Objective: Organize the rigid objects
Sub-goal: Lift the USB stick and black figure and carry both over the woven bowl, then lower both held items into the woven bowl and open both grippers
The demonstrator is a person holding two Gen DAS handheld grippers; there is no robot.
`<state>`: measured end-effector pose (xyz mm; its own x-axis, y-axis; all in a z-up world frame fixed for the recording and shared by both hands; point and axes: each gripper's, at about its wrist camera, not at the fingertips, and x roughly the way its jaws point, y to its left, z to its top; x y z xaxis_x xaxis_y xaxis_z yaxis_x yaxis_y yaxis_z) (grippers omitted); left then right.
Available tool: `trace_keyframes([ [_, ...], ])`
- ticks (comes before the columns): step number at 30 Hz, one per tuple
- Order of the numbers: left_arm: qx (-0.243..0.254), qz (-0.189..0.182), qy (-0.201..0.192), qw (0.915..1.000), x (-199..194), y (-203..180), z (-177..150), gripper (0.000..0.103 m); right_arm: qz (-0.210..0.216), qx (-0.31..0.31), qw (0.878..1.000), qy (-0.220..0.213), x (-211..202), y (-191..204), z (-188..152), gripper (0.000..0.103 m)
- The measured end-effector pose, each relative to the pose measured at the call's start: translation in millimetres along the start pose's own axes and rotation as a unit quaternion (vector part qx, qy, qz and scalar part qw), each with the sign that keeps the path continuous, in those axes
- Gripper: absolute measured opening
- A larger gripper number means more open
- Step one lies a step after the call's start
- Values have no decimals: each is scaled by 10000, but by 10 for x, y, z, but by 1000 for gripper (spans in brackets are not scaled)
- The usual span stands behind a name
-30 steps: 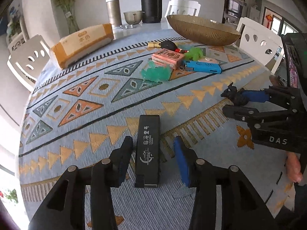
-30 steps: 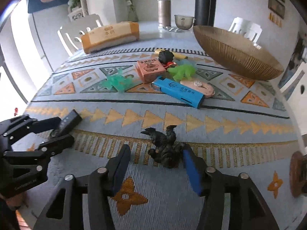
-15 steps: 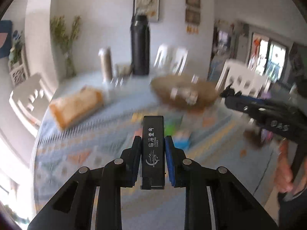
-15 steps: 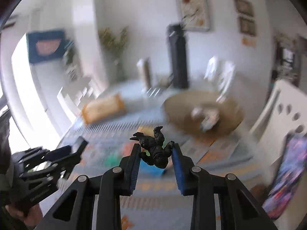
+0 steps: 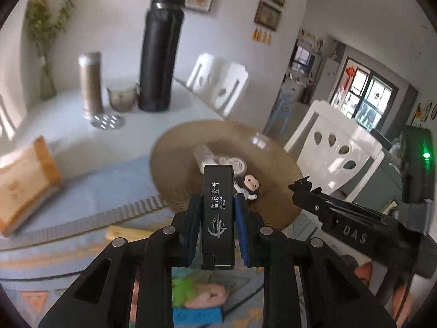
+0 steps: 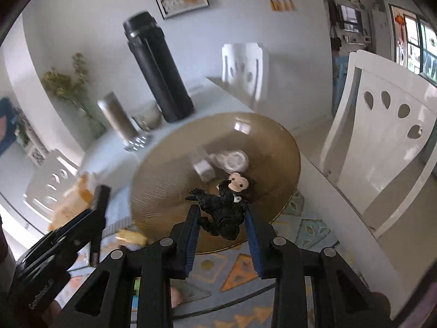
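Observation:
My left gripper (image 5: 217, 205) is shut on a slim black box (image 5: 218, 213) with white lettering, held in the air just before the near rim of a wide gold bowl (image 5: 174, 169). My right gripper (image 6: 221, 213) is shut on a small black monster figure (image 6: 222, 210), also raised over the near side of the gold bowl (image 6: 164, 180). Inside the bowl lie a small doll with a pale face (image 6: 238, 182), a white round thing (image 6: 235, 160) and a small white box (image 6: 204, 170). Each gripper shows at the edge of the other's view.
A tall black flask (image 5: 161, 54), a steel tumbler (image 5: 90, 82) and a small bowl (image 5: 121, 97) stand behind the gold bowl. An orange packet (image 5: 24, 183) lies at the left. White chairs (image 6: 382, 142) ring the table. Green, pink and blue items (image 5: 196, 295) lie below my left gripper.
Both grippers closed on their objects on the patterned cloth, lifted them and carried them forward to the gold bowl. The right gripper also rolled.

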<state>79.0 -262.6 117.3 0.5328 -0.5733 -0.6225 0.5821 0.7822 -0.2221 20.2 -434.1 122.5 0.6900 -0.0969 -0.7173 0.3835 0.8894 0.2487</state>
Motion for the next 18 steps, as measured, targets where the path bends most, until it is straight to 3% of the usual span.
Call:
trace_keyframes([
  [5, 1, -23, 161, 9999, 263, -76, -49, 22, -130, -136, 9997, 132, 114, -21, -4, 33],
  [6, -7, -16, 177, 9998, 276, -86, -50, 26, -158, -206, 9996, 134, 136, -9, 19, 42],
  [7, -14, 10, 197, 9998, 260, -92, -53, 37, -176, -229, 9995, 140, 135, 3, 31, 51],
  [8, -34, 53, 176, 9998, 221, -81, -50, 37, -184, -207, 9995, 122, 109, 2, 38, 62],
  [13, 67, 317, -71, 9995, -295, 25, -109, 40, -73, -345, 9991, -248, -262, 75, -26, 62],
  [15, 90, 481, -212, 9986, -556, 110, -180, 47, 45, -468, 9984, -311, -428, 145, -117, 62],
  [17, 86, 623, -364, 9974, -837, 215, -294, 62, 181, -575, 9977, -309, -558, 226, -228, 63],
  [18, 86, 755, -475, 9960, -1021, 287, -389, 62, 278, -649, 9971, -289, -608, 279, -294, 63],
])
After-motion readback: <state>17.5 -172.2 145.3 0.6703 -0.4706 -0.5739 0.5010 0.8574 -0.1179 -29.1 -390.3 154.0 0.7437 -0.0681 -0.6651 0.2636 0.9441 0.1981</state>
